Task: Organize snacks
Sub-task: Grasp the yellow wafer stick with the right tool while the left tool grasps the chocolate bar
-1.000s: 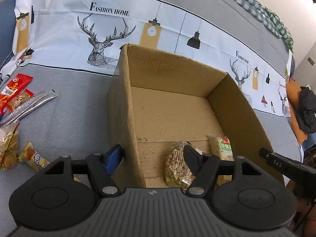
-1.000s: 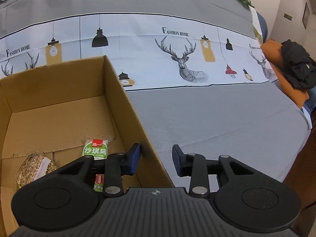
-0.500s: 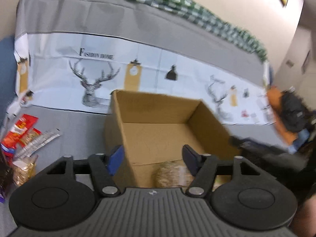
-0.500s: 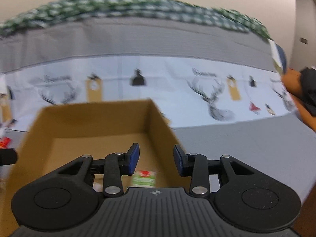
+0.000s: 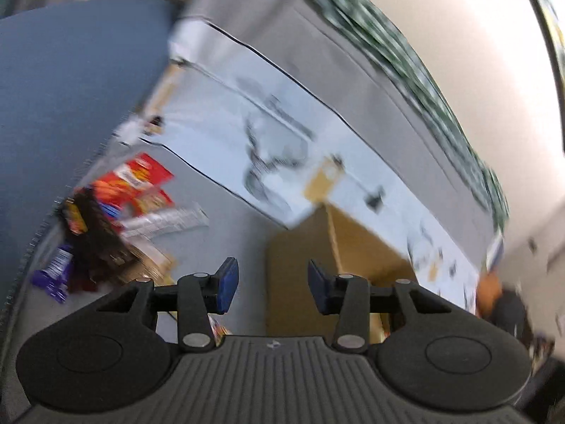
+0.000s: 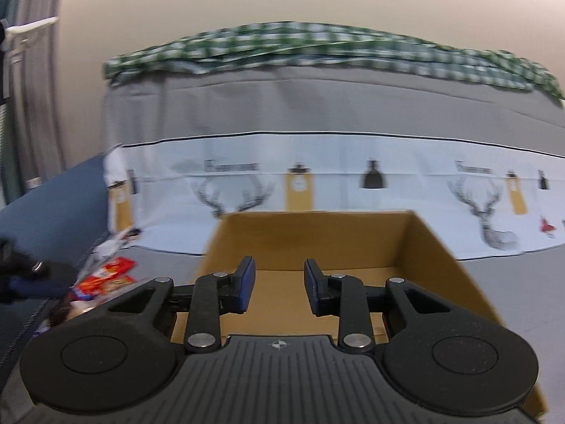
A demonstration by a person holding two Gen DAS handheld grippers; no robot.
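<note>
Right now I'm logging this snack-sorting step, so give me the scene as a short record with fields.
surface: grey bedspread with a white deer-print band
container: open cardboard box
loose snacks: pile of packets left of the box
left tool: jaws apart and have just been closing, nothing between them
right tool: jaws apart and have just been closing, empty, over the box
image quality: left view blurred

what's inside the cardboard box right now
The right wrist view shows only bare brown floor and walls inside the cardboard box. The right gripper, jaws apart and empty, covers its near part, so anything there is hidden.
</note>
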